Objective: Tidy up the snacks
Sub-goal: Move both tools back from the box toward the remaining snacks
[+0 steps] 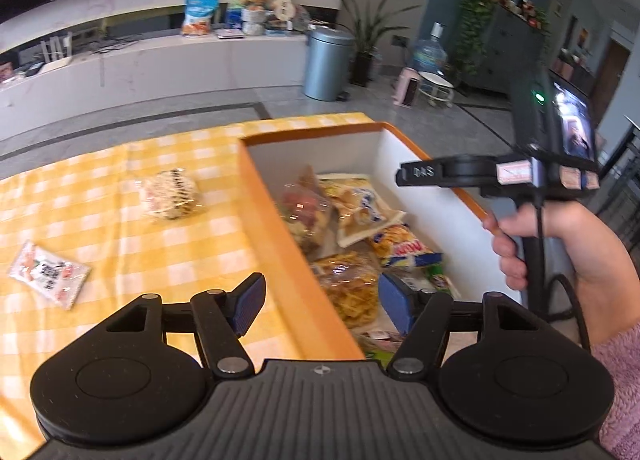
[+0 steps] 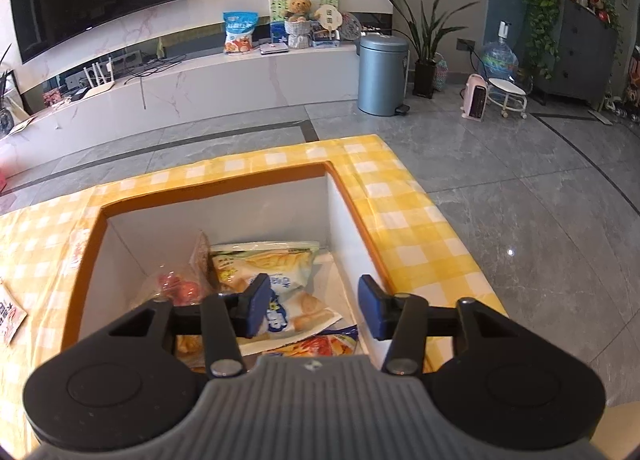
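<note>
An orange-rimmed white box (image 1: 272,196) stands on the yellow checked tablecloth (image 1: 100,220) and holds several snack bags (image 1: 356,212). My left gripper (image 1: 320,302) is open and empty, straddling the box's left wall. Two snack packets lie on the cloth to its left: a crumpled clear one (image 1: 170,194) and a flat white one (image 1: 50,274). My right gripper (image 2: 314,310) is open and empty above the box (image 2: 348,196), over a white and blue snack bag (image 2: 276,272). In the left wrist view only the right gripper's handle and hand show, at the box's right side.
The table's far edge (image 2: 360,140) drops to a grey tiled floor. A flat packet (image 2: 10,318) lies at the cloth's left edge in the right wrist view. A grey bin (image 2: 382,74), plants and a long white TV counter stand far behind.
</note>
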Action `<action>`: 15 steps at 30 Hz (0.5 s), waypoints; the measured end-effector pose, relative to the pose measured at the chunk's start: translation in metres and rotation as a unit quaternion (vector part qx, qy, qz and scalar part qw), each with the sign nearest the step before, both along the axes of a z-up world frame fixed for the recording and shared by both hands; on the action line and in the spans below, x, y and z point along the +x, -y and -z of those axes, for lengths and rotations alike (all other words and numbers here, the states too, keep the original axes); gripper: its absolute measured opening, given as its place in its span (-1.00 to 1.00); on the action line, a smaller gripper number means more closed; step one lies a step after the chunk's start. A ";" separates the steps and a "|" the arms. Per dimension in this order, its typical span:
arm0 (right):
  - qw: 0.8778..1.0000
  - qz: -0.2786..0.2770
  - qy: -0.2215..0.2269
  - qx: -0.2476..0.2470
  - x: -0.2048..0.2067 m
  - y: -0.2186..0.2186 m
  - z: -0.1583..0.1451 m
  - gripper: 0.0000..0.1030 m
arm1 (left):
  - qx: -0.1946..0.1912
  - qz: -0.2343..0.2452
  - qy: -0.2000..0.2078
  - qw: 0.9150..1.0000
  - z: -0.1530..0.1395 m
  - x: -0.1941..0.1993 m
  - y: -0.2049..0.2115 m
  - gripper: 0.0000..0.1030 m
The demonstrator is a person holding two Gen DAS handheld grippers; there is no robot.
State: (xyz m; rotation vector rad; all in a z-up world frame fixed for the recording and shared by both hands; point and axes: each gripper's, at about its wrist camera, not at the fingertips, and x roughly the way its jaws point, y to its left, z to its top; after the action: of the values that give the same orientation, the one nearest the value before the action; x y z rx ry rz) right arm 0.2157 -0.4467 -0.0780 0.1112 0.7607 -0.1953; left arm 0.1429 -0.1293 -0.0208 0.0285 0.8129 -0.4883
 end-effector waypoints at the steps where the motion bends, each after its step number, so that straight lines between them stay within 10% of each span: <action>1: 1.000 -0.004 0.003 0.002 -0.002 -0.002 -0.001 0.06 | 0.002 -0.008 0.001 1.000 -0.002 0.000 -0.004 0.50; 15: 0.993 -0.078 0.091 -0.010 -0.030 -0.103 -0.040 0.11 | 0.024 -0.145 0.040 0.988 -0.027 -0.006 -0.092 0.52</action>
State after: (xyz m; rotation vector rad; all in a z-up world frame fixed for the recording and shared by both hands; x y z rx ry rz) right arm 0.1856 -0.3442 -0.0380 0.0491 0.5821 -0.0424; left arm 0.1367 -0.0377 0.0065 -0.0251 0.7355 -0.1922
